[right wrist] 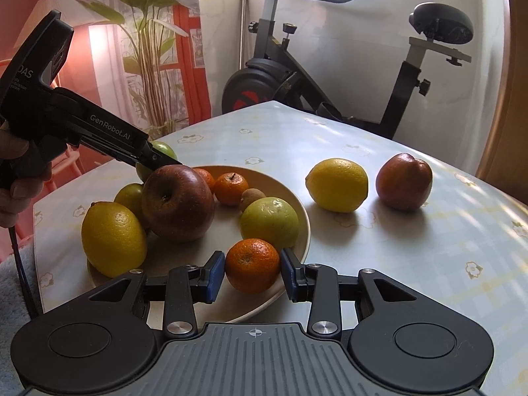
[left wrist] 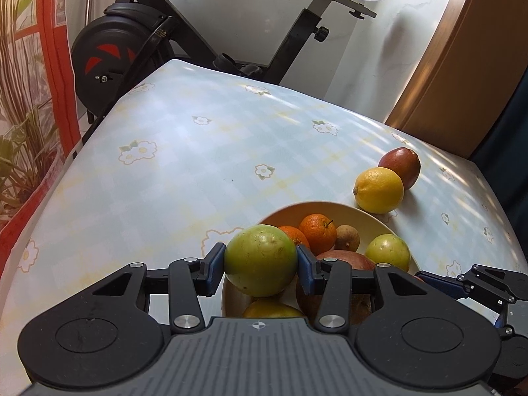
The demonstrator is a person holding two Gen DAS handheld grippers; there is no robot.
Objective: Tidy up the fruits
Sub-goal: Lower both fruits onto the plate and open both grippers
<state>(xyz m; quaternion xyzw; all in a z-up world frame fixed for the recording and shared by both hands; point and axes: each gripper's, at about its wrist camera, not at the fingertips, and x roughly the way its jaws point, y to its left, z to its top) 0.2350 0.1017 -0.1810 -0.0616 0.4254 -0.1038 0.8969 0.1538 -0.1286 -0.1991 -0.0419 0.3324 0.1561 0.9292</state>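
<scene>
- The left gripper was clenched on a green fruit, both blue pads pressing its sides, and held it over the near-left part of the cream plate.
- In the right wrist view that same green fruit showed only partly, behind the left tool's black body and a large red apple that lay in the plate.
- The right gripper grasped a small mandarin between its blue pads at the plate's near edge; whether the mandarin rested on the plate or hung just above it could not be told.
- The plate also held a lemon at its near left, a pale green fruit right of the apple, two more mandarins at the far side, and a small brown fruit.
- Right of the plate, on the flowered tablecloth, a second lemon and a dark red fruit sat side by side, near each other.
- A person's hand gripped the left tool's handle at the left edge.
- An exercise bike stood beyond the table's far side.
</scene>
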